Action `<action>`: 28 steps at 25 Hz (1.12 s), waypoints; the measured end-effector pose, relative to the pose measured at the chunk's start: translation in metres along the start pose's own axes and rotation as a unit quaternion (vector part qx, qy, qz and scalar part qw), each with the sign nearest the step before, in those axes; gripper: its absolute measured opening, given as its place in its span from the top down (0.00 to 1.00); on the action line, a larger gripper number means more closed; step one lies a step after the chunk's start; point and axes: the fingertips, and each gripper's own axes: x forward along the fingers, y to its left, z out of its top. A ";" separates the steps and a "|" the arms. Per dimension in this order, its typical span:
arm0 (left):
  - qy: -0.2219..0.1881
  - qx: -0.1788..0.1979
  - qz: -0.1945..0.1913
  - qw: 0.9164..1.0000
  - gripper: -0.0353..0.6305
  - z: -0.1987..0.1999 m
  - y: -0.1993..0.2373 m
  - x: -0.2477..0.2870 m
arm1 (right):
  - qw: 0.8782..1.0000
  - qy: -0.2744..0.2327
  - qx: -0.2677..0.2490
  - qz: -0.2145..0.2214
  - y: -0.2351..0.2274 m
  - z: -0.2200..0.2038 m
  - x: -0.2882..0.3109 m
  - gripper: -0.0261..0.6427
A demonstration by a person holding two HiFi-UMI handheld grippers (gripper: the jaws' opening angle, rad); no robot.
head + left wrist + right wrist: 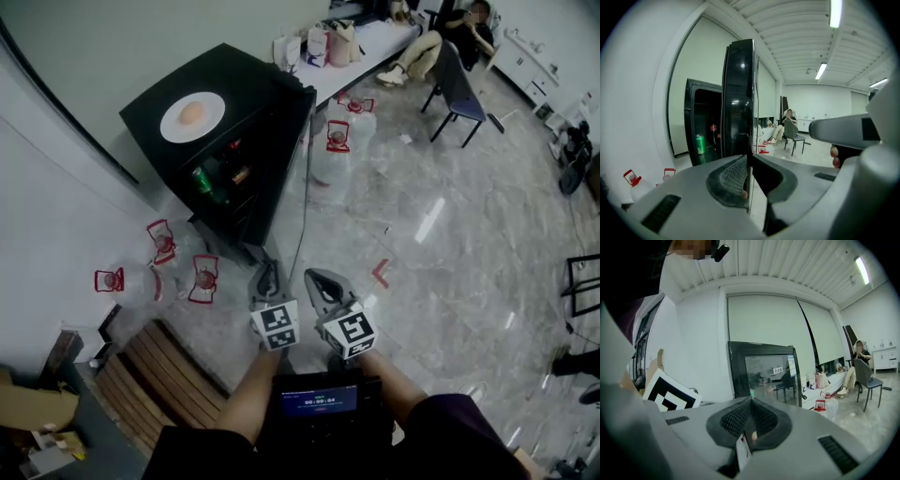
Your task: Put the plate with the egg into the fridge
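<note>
1. While the fridge [246, 80] stands with its door [291, 141] swung open, the plate [211, 120] with the egg [192, 112] sits on the fridge's top, not yet inside.
2. The left tool [268, 273] and right tool [315, 279] are both clenched on nothing, side by side and well apart from the fridge. I'd judge they are only approaching.
3. A green can [202, 178] takes up some shelf room.
</note>
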 end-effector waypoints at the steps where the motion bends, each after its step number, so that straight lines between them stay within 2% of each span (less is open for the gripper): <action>1: 0.000 -0.002 0.009 1.000 0.88 -0.001 -0.012 -0.002 | 1.000 0.001 -0.002 0.007 -0.008 -0.001 -0.012 0.95; 6: 0.011 -0.007 0.070 0.997 0.89 -0.007 -0.072 -0.005 | 1.000 0.010 -0.005 0.025 -0.050 -0.006 -0.078 0.95; 8: 0.024 -0.010 0.083 0.996 0.89 -0.008 -0.099 -0.003 | 1.000 0.016 -0.007 0.026 -0.065 -0.007 -0.103 0.95; 11: 0.029 -0.009 0.052 0.998 0.89 -0.002 -0.141 -0.008 | 1.000 0.016 -0.008 0.024 -0.084 -0.004 -0.134 0.95; 14: -0.003 0.019 0.009 1.000 0.89 0.015 -0.170 -0.027 | 1.000 0.010 -0.008 0.026 -0.096 0.002 -0.147 0.95; 16: -0.027 0.041 0.001 0.999 0.93 0.026 -0.174 -0.042 | 0.999 0.009 -0.009 0.033 -0.095 0.007 -0.149 0.95; 22: -0.068 0.113 -0.003 0.991 0.93 0.062 -0.155 -0.061 | 0.997 0.008 -0.039 0.062 -0.081 0.021 -0.143 0.95; 25: -0.089 0.160 0.000 0.983 0.93 0.083 -0.135 -0.064 | 0.994 -0.003 -0.078 0.077 -0.069 0.030 -0.128 0.95; 28: -0.105 0.218 0.008 0.970 0.93 0.112 -0.106 -0.063 | 0.987 -0.004 -0.131 0.094 -0.048 0.048 -0.109 0.95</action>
